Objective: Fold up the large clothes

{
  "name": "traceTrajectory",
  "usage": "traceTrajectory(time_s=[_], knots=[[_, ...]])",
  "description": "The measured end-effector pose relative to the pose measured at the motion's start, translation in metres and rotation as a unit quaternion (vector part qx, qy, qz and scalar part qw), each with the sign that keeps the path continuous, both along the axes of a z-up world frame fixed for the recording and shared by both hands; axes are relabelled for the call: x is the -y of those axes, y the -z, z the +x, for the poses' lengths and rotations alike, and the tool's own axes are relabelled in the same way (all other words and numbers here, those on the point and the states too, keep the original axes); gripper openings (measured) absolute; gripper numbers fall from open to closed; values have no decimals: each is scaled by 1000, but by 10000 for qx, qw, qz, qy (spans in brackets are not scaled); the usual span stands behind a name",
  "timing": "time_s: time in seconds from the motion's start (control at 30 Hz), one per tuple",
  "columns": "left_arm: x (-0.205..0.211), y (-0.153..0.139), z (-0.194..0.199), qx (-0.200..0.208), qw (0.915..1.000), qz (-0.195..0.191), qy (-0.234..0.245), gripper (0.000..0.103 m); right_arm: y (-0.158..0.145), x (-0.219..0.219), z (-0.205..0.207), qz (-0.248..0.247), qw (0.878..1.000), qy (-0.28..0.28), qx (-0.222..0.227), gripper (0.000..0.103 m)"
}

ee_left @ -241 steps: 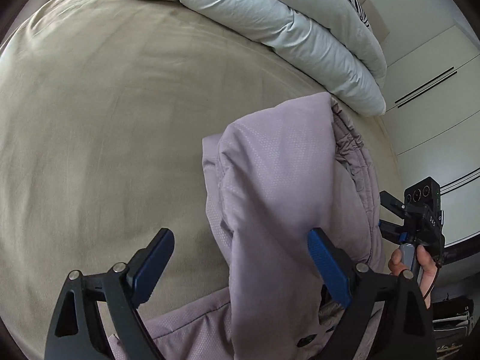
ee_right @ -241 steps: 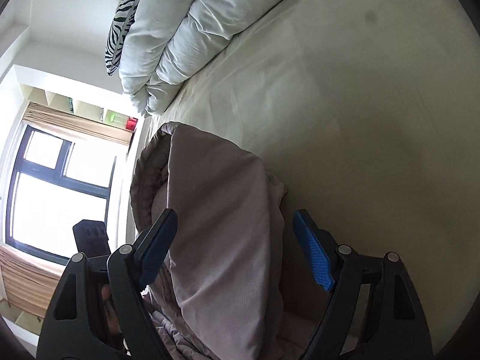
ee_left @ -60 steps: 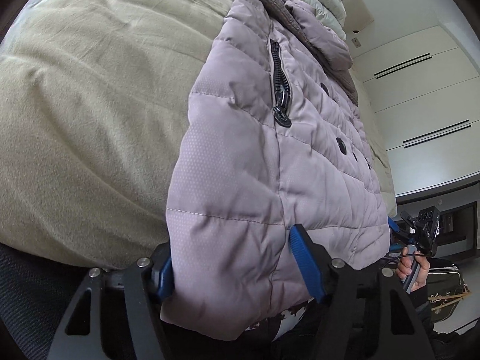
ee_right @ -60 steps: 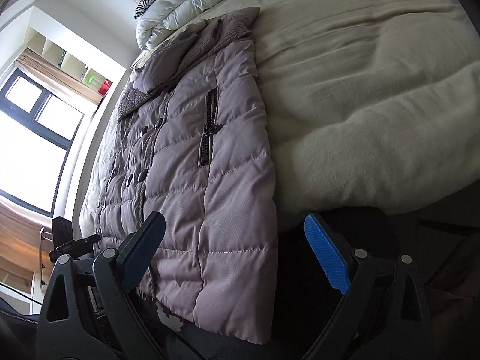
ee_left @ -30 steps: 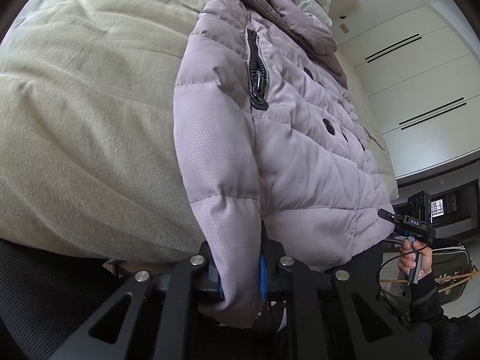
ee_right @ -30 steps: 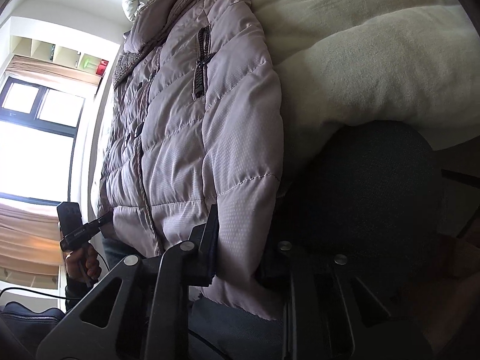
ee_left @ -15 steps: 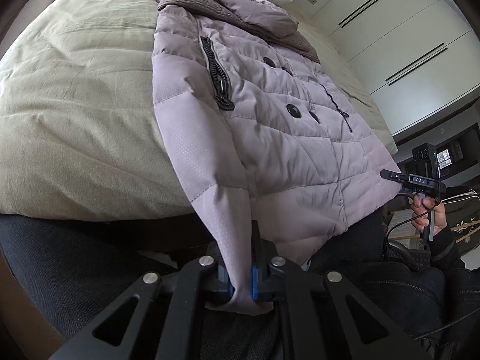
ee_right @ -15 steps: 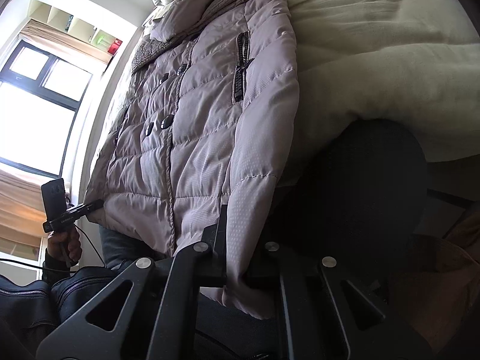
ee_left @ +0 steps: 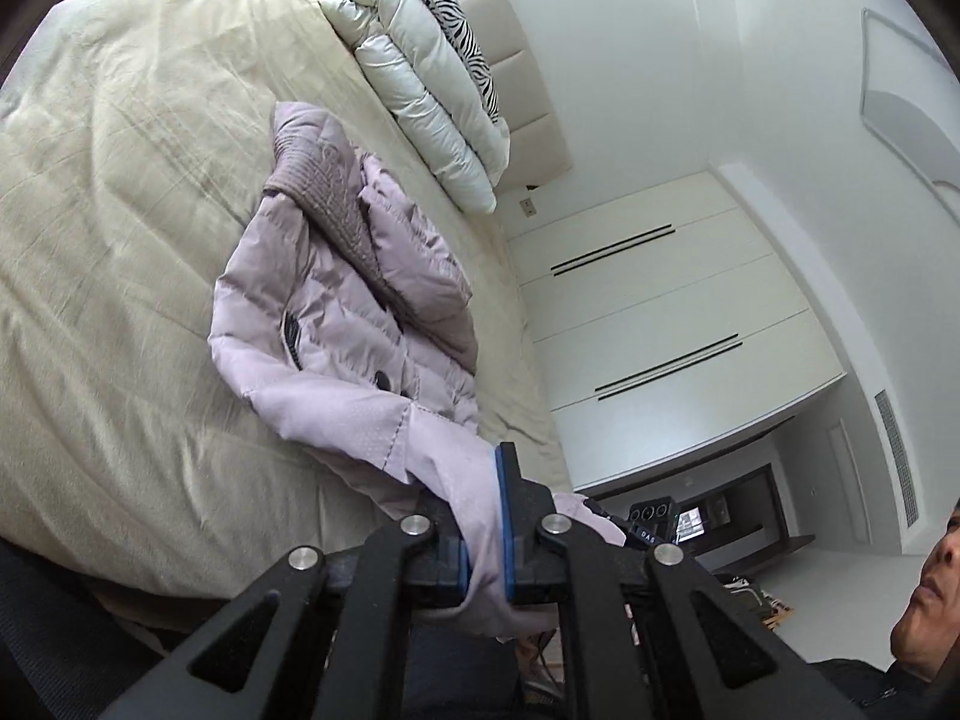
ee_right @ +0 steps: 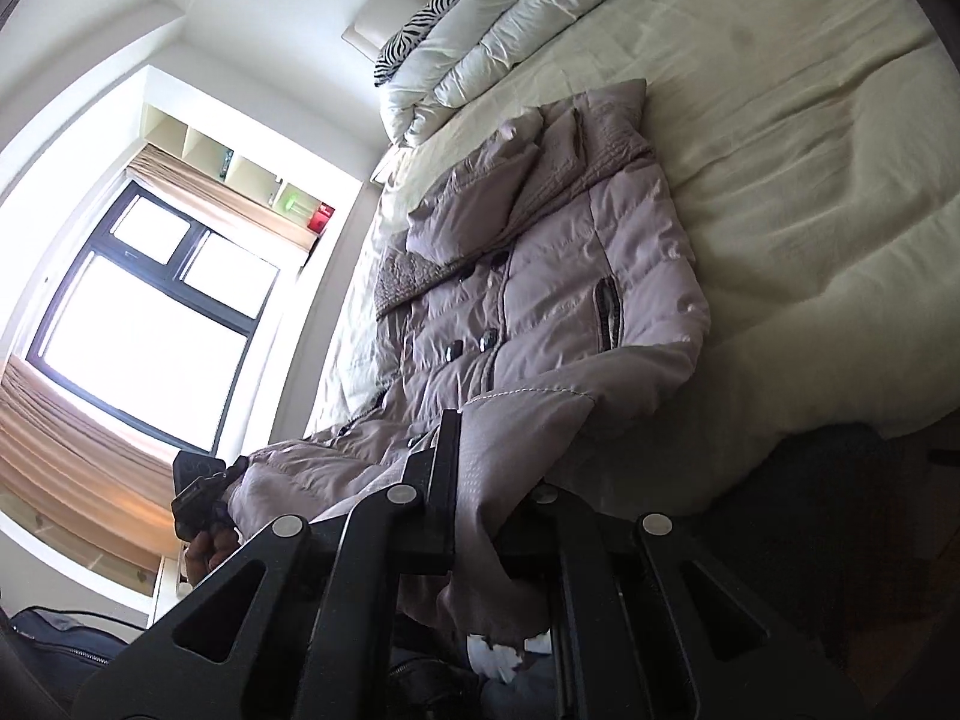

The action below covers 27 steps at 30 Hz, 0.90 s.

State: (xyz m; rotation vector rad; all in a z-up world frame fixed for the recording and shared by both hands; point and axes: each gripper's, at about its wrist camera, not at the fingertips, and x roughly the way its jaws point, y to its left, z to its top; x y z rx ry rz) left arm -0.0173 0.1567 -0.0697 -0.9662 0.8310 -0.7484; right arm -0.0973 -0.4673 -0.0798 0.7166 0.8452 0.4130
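Note:
A lilac quilted puffer jacket (ee_left: 336, 324) lies front-up on the cream bed (ee_left: 120, 228), its collar toward the headboard. My left gripper (ee_left: 480, 534) is shut on one bottom hem corner and holds it raised above the bed's foot edge. My right gripper (ee_right: 480, 492) is shut on the other hem corner of the jacket (ee_right: 540, 276), also raised. The lower part of the jacket curls up off the bed (ee_right: 810, 120) between the two grippers.
A folded white duvet (ee_left: 420, 78) and a zebra-print pillow (ee_left: 462, 48) lie at the head of the bed. White wardrobes (ee_left: 660, 312) stand on one side, a window (ee_right: 138, 312) on the other. The dark bed base (ee_right: 840, 528) lies below.
Both grippers, shut on the hem corners since about a second ago, have lifted the jacket's bottom up from below the bed edge and tilted upward toward the headboard.

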Motion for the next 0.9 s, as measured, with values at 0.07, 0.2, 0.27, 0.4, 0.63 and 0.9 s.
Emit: traceTrajectory(time_s=[0.07, 0.2, 0.27, 0.4, 0.63, 0.9], knots=[[1, -9, 19, 116, 9995, -212, -217, 8, -17, -1, 21, -99, 9992, 189, 325, 6], [3, -31, 59, 499, 9972, -227, -507, 9, -42, 6, 62, -283, 9941, 612, 852, 6], [5, -38, 80, 604, 9963, -249, -566, 9, -52, 6, 86, -470, 9909, 765, 1004, 6], [9, -44, 124, 636, 9952, -313, -668, 9, -70, -1, 134, -846, 9848, 922, 1203, 6], [7, -34, 210, 365, 9932, -409, -1030, 9, -85, -2, 232, -1095, 9793, 1159, 1250, 6], [19, -3, 319, 17, 9930, -67, -1176, 9, -40, 7, 372, -1108, 9813, 1381, 759, 6]])
